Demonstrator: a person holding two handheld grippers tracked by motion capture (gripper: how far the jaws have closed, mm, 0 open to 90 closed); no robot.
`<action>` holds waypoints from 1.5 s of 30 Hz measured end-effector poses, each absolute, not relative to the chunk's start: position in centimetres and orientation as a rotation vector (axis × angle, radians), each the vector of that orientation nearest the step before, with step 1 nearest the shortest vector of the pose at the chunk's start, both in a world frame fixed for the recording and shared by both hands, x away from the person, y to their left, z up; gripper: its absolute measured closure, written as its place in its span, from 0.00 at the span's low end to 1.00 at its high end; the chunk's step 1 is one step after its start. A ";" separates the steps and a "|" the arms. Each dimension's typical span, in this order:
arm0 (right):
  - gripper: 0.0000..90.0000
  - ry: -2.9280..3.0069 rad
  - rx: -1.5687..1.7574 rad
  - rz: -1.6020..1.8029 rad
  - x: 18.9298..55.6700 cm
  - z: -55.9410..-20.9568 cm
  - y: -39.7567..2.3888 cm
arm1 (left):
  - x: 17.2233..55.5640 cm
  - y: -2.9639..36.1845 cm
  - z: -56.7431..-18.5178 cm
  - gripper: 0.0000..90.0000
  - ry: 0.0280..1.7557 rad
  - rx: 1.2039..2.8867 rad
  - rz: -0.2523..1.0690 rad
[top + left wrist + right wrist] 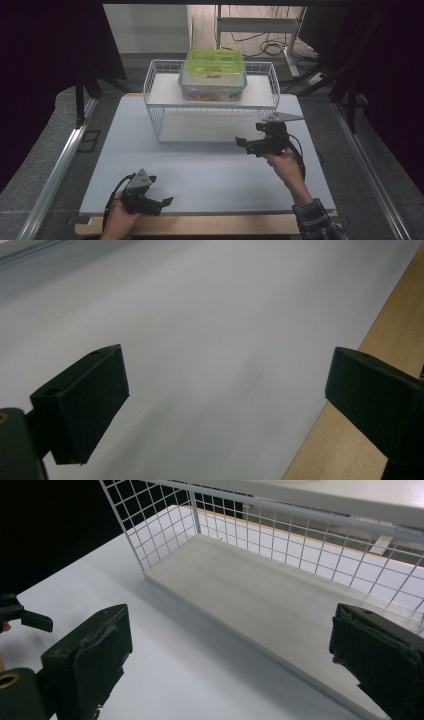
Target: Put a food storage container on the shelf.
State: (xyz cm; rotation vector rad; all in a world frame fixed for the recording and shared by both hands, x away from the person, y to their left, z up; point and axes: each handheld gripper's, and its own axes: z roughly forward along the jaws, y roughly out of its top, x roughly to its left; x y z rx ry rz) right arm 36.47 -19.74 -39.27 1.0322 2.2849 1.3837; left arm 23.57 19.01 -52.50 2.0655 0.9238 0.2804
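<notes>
White sheeting covers the table (pixel 210 175), and a strip of bare wood shows along its near edge. At the near left, the left gripper (pixel 162 204) rests low over the sheet in a hand (pixel 120 220) that is cut off by the bottom of the high view; its own view shows the two jaws spread wide with nothing between them but the plain surface and the wooden edge. Farther in and to the right, the right gripper (pixel 245 145) is held by the other hand (pixel 285 165), whose checked sleeve (pixel 317 220) runs out of the picture. Its jaws also stand wide apart and hold nothing, pointing left toward the lower shelf of the wire rack (pixel 155 95). One rack stands at the far middle of the table, with two shelves. On its upper shelf sits one clear container (pixel 212 87) with a green lid (pixel 215 61); reddish contents show through its wall but are too small to make out. Beyond the table, cables (pixel 272 47) lie tangled on the floor, and dark curtains close both sides.
</notes>
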 end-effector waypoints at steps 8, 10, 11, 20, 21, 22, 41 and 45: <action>0.03 2.301 1.016 1.359 35.6 -40.1 -19.6 | 23.6 19.1 -52.6 0.03 0.914 2.064 0.289; 0.02 2.302 1.006 1.371 35.4 -40.3 -19.6 | 23.6 19.1 -52.6 0.03 0.913 2.064 0.289; 0.02 2.307 1.004 1.374 35.3 -40.4 -19.6 | 23.6 19.1 -52.6 0.03 0.911 2.065 0.288; 0.01 2.301 0.997 1.350 34.6 -41.6 -19.8 | 23.5 19.0 -52.6 0.04 0.908 2.067 0.290; 0.01 2.306 0.999 1.350 34.5 -41.7 -19.9 | 23.5 19.0 -52.6 0.04 0.908 2.068 0.290; 0.01 2.303 0.998 1.347 34.5 -41.9 -19.9 | 23.5 19.0 -52.6 0.04 0.907 2.069 0.290; 0.01 2.322 0.967 1.296 33.0 -43.5 -20.2 | 23.5 19.1 -52.5 0.04 0.900 2.074 0.302; 0.01 2.321 0.970 1.293 32.7 -43.8 -20.5 | 23.5 19.1 -52.6 0.04 0.901 2.073 0.303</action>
